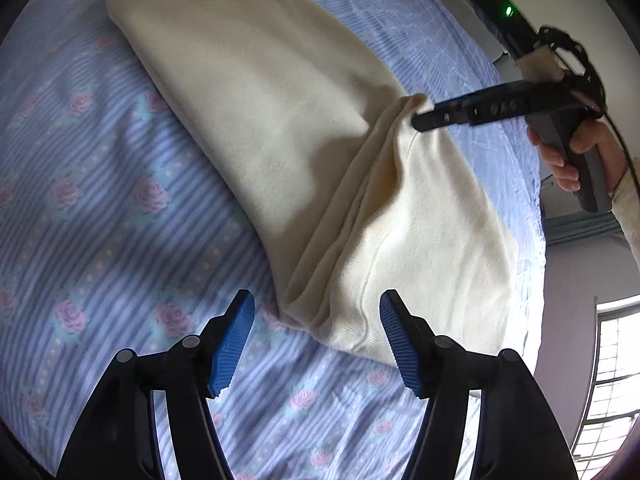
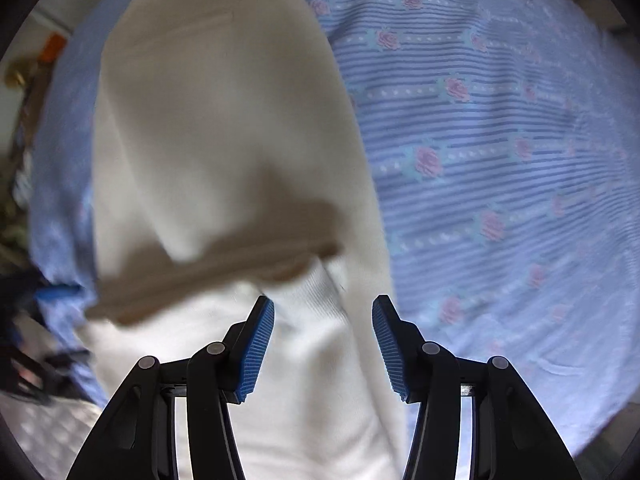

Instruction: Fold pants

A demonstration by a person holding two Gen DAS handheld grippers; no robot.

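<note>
A: Where are the pants [image 1: 256,92]?

B: Cream pair, lying on the bed [image 1: 100,208], on the blue striped sheet with pink roses. In the left wrist view they run from far left to near right. One end is folded back over the rest, and bunched pleats mark the fold line [image 1: 344,220] across the middle.

A: Left gripper [image 1: 317,342]?

B: Jaws stand well apart, blue pads [image 1: 234,344] bare. It hovers over the near corner of the folded end. Cloth lies below the gap, not pinched.

A: Right gripper [image 2: 323,346]?

B: Points down at the pants [image 2: 224,120]. Jaws partly open, nothing clamped in its own view, which is blurred. From the left wrist view the same gripper [image 1: 418,122] comes in from the right, tip at the far end of the fold line. Whether the tip touches the cloth, can't tell. A hand [image 1: 568,156] holds its grey handle.

A: Anything else in view?

B: Dark box with a green light [image 1: 508,12] past the far edge of the bed. Window [image 1: 616,368] at the near right. A shadow band [image 2: 224,256] crosses the pants in the right wrist view.
</note>
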